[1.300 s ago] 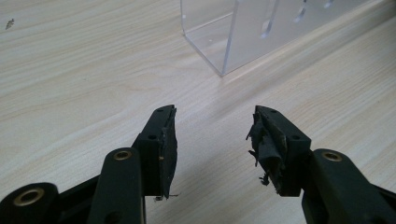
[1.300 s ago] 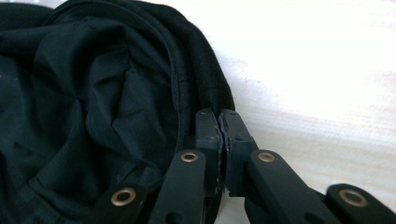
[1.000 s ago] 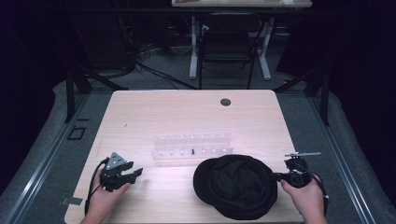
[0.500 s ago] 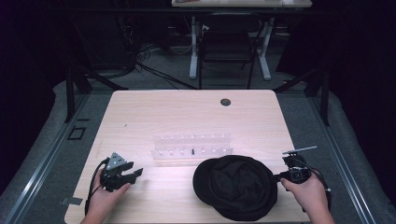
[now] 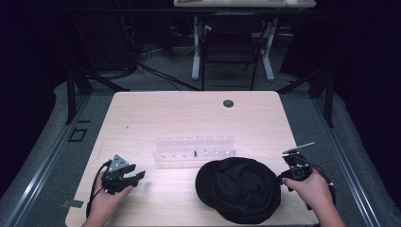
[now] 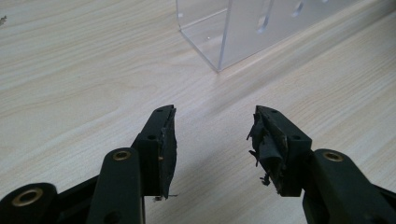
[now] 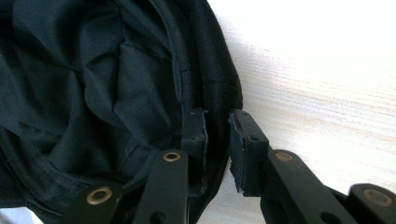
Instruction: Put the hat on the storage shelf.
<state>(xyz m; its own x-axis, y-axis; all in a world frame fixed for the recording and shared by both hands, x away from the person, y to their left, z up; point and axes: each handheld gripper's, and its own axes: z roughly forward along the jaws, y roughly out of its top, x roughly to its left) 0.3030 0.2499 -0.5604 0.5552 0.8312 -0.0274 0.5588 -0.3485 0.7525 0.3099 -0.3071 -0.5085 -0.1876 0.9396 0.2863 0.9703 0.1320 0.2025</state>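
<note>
A black fabric cap lies crumpled on the near right part of the wooden table. My right gripper is at the cap's right edge. In the right gripper view its jaws have just been opening; the cap's rim runs between them, with the pads slightly apart. My left gripper rests on the near left of the table, open. In the left gripper view nothing is between its jaws, which point at bare wood.
A clear acrylic rack with small pegs stands mid-table, just behind the cap; its corner rises ahead of the left jaws. A dark round grommet sits near the far edge. A chair stands beyond the table.
The right hand has shifted a little at the cap's right edge. The cap, the rack and the left gripper stay where they were.
</note>
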